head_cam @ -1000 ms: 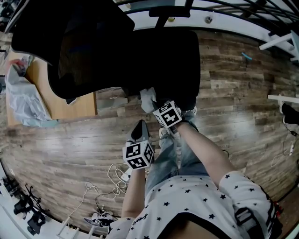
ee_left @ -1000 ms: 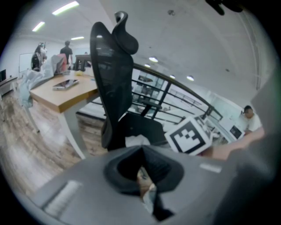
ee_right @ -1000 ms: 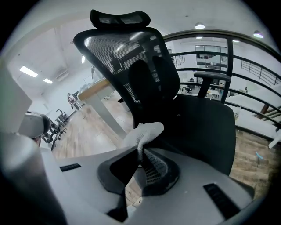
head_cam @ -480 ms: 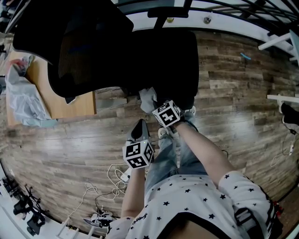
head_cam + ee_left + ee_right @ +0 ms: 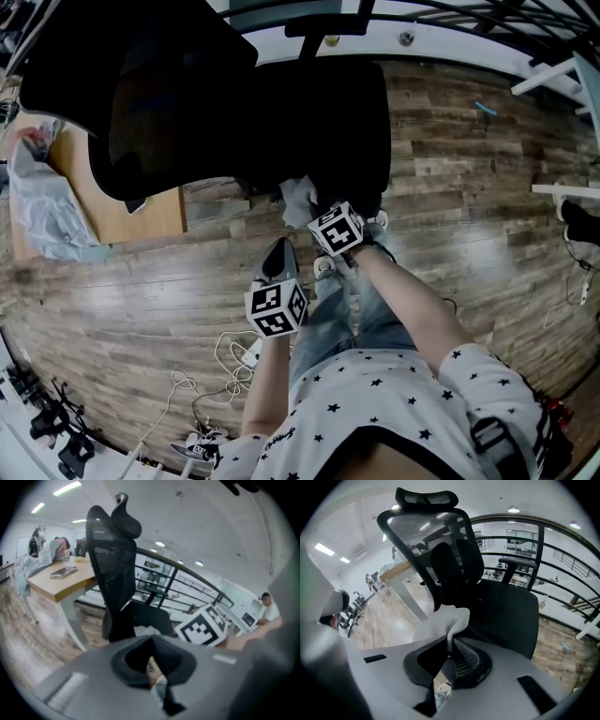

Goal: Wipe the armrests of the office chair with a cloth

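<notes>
At the office chair's (image 5: pixel 309 112) six-o'clock edge, the right gripper (image 5: pixel 310 209) pinches the white cloth (image 5: pixel 299 194), bunched forward for wiping an armrest. The left gripper (image 5: pixel 279 260), closed and empty, hangs clear at its seven o'clock.

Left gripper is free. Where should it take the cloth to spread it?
I'd take the cloth by its loose bunched top, which stands up past the jaws of the right gripper, pinched only at its lower fold. Bring the left gripper in from the left, where the bulge overhangs; its jaws are together, so open them first.
</notes>
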Demonstrator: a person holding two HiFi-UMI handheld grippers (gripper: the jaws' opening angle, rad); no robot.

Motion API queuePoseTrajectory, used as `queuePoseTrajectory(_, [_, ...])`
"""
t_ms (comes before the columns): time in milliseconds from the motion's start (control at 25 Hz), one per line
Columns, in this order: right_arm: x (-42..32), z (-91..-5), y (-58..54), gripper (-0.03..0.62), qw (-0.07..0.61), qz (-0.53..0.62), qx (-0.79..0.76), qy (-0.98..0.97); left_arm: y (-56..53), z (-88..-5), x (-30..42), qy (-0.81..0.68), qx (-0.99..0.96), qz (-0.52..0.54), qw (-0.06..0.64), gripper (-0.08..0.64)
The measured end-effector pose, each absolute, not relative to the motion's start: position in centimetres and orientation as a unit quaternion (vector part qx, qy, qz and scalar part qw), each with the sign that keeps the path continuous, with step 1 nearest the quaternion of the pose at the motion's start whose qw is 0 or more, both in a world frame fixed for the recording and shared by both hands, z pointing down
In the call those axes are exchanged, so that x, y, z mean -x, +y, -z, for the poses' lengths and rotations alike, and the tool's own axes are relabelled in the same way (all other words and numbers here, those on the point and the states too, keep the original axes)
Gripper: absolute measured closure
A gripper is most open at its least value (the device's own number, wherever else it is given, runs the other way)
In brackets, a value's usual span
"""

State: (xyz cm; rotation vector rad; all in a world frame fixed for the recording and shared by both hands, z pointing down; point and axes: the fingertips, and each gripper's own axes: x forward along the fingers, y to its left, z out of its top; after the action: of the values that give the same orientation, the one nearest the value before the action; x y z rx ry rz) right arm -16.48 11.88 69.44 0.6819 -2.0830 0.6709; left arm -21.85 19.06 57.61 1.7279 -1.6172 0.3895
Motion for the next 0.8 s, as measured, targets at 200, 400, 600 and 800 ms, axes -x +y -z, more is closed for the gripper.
queuePoseTrajectory(200, [15.0, -69.4, 11.7, 0.565, 0.414, -0.267, -0.28, -0.824, 18.7, -57.4, 21.1, -0.624, -0.677, -0.152, 0.36, 0.555])
queuePoseTrajectory(400, [13.7, -69.4, 11.6, 0.565, 0.416, -0.266, -0.288, -0.821, 18.5, -57.4, 20.1, -0.618, -0.682, -0.152, 0.36, 0.555])
queuePoseTrajectory(600, [12.2, -69.3, 11.5, 0.565, 0.419, -0.267, -0.295, -0.816, 18.3, -57.3, 19.2, -0.613, -0.687, -0.154, 0.358, 0.555])
queuePoseTrajectory(800, [10.9, -69.3, 11.4, 0.565, 0.422, -0.266, -0.303, -0.812, 18.0, -57.2, 18.6, -0.607, -0.692, -0.157, 0.357, 0.555])
